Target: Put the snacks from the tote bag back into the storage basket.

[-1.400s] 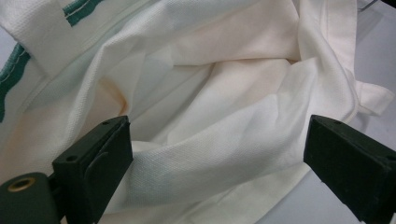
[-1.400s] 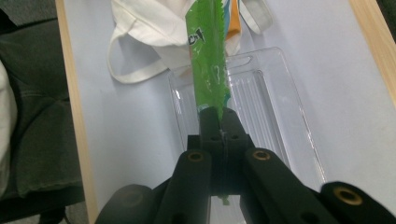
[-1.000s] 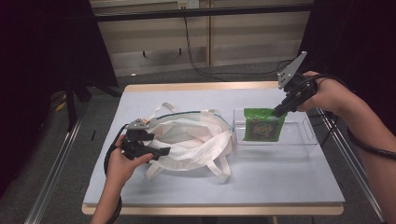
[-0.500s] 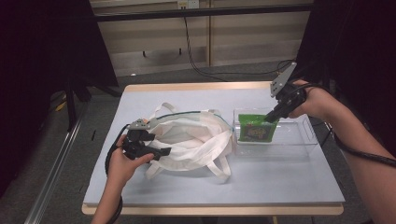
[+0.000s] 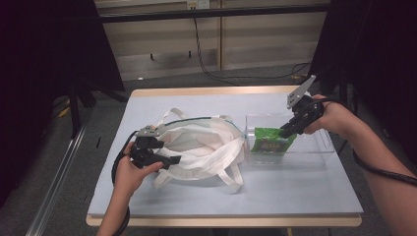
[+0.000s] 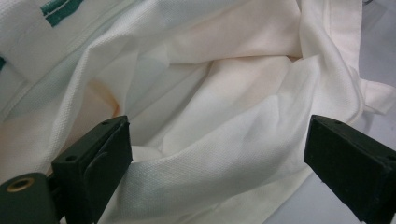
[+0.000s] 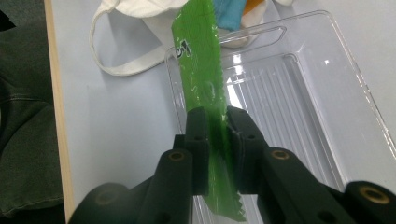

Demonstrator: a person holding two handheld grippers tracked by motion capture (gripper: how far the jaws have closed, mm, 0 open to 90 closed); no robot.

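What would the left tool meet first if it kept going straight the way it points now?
Most likely the white cloth bag: in the left gripper view its folds lie directly between and beyond the left tool's open jaws, though depth is unclear.

One bag (image 5: 201,145) – one packet (image 5: 272,141) – one tray (image 5: 314,147)

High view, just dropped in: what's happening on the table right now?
A person works with two handheld grippers. The right gripper is shut on the edge of a green packet, holding it in a clear plastic tray on the right side of the table. The left gripper is open at a fold of the white cloth bag beside the tray.
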